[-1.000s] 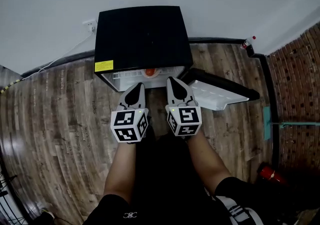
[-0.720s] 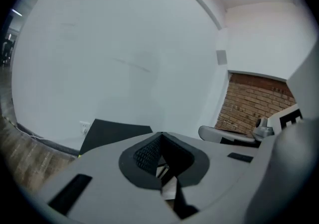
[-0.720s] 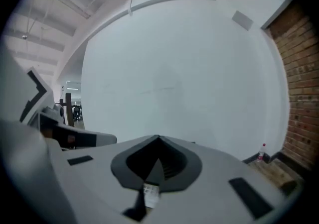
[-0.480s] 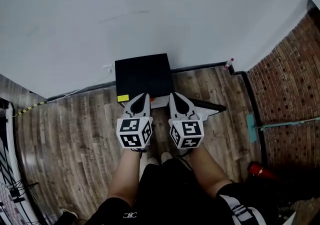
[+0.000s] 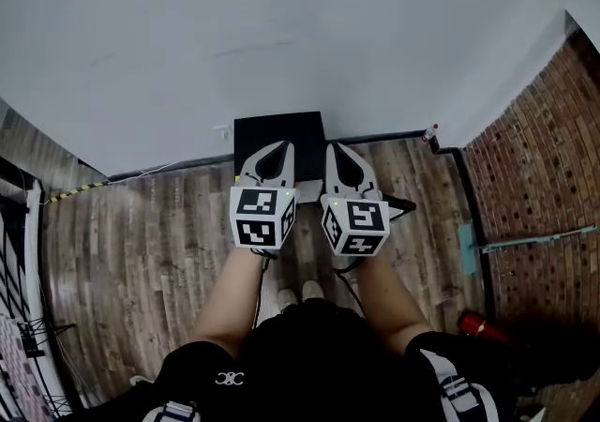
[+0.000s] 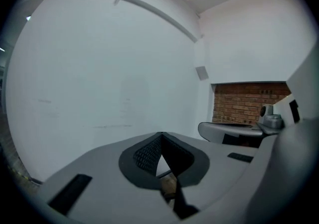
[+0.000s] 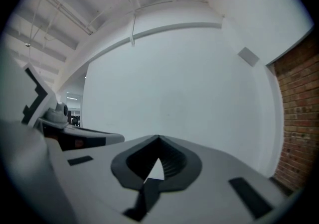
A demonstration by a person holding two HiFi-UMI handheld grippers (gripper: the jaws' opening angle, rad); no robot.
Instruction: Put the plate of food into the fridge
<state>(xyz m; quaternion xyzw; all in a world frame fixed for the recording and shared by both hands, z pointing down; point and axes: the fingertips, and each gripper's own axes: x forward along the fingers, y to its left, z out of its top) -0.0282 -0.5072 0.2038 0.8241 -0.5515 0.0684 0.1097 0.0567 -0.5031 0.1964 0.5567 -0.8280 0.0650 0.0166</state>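
Note:
The small black fridge (image 5: 278,132) stands on the wood floor against the white wall, far below me. Its open door (image 5: 397,208) shows as a white sliver past the right gripper. The inside and the plate of food are hidden. My left gripper (image 5: 278,150) and right gripper (image 5: 337,150) are held side by side high above the fridge. Both are shut with nothing between the fingers. In the left gripper view the left gripper (image 6: 160,136) points at the bare wall; the right gripper (image 7: 158,139) does the same in the right gripper view.
A small bottle (image 5: 430,134) stands on the floor by the corner. A brick wall (image 5: 534,158) runs along the right, with a red object (image 5: 472,324) at its foot. A black metal frame (image 5: 19,298) sits at the far left. My shoes (image 5: 300,294) are close behind the fridge.
The view has risen far above the fridge, which now looks much smaller. Both grippers have lifted and moved up the picture, still shut and side by side. The fridge's inside is no longer seen.

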